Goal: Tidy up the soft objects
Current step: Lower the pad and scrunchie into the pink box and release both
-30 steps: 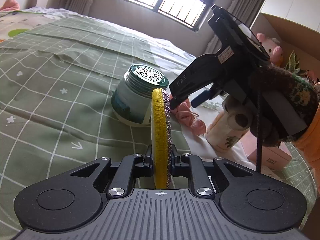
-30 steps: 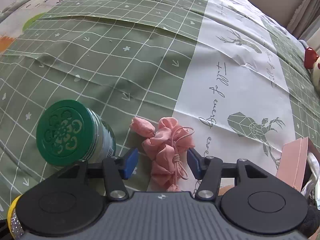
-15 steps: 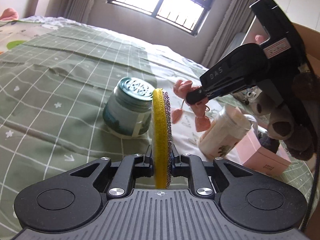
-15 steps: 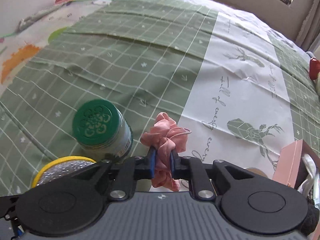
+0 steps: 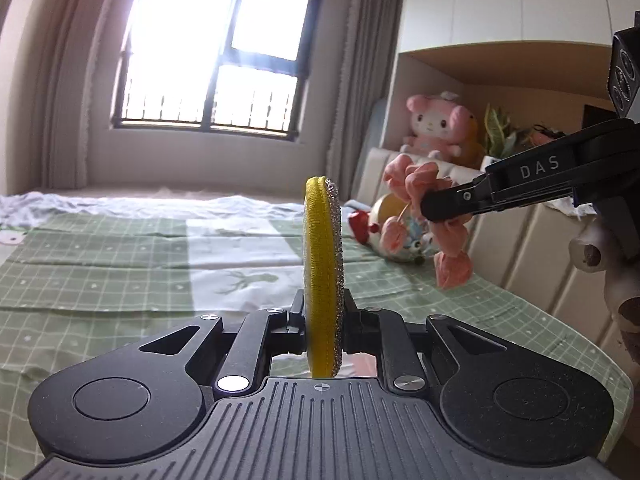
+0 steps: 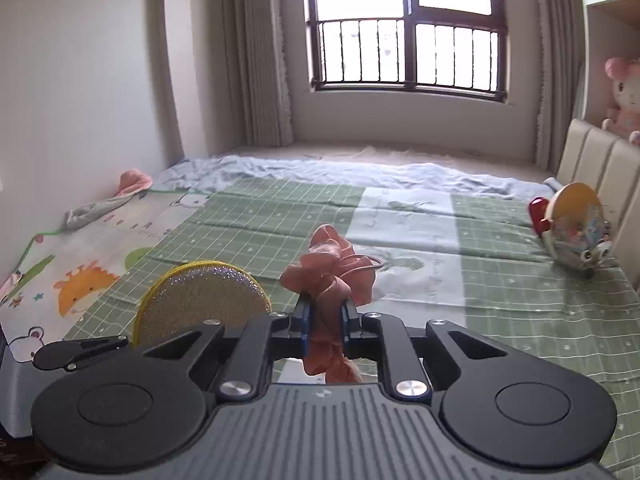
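holding both picks aloft: left gripper (image 5: 323,320) clamps yellow scrub pad (image 5: 322,264), right gripper (image 6: 325,322) at 2 o'clock clamps pink scrunchie (image 6: 332,276); placing remains, destination unseen.

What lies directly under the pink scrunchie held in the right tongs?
The pink scrunchie hangs in the right tongs above the green checked bedspread. Nothing else shows beneath it, but the tongs' body hides the bed directly below.
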